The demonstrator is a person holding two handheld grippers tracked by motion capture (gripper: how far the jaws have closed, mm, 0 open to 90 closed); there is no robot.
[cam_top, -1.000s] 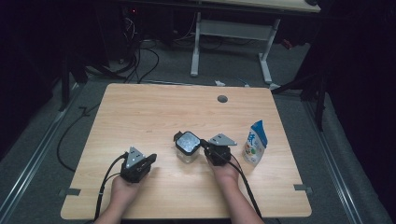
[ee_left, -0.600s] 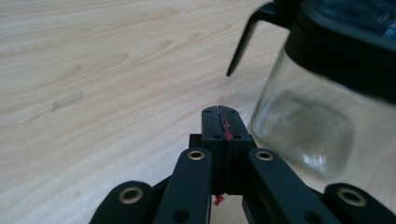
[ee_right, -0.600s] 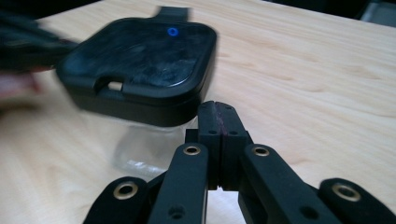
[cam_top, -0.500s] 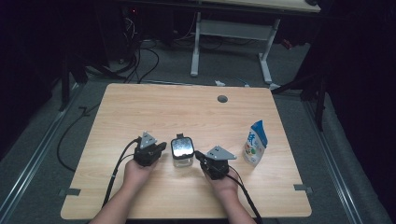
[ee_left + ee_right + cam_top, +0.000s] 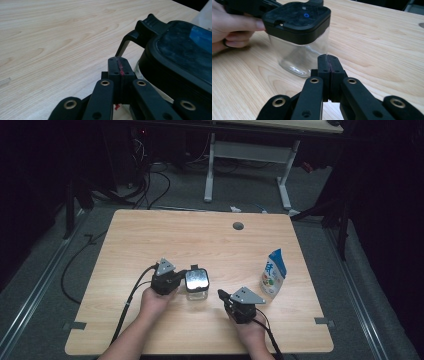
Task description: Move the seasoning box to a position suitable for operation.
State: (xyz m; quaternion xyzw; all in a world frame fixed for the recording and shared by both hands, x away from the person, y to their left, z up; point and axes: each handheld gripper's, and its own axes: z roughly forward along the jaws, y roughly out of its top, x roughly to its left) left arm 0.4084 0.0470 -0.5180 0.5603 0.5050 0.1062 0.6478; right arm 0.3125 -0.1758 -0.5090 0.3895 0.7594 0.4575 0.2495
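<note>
Item: clear jar [image 5: 196,288] with black lid, standing near-centre on the tabletop [image 5: 200,235]; left claw [image 5: 176,273] clenched empty against its left side, right claw [image 5: 223,295] clenched empty just right; advice: steady the jar's body before working the lid latch [image 5: 140,30].

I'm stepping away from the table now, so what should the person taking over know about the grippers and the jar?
Left gripper: shut, empty, right beside the jar's black lid; contact cannot be told.
Right gripper: shut, empty, near the person's edge of the table, apart from the jar.
The clear jar stands upright near the table's middle, lid on.
The blue and white pouch stands at the right, untouched.
Done: nothing visible to the jar or pouch.
Left: probably opening the lid, though that is a guess.
</note>
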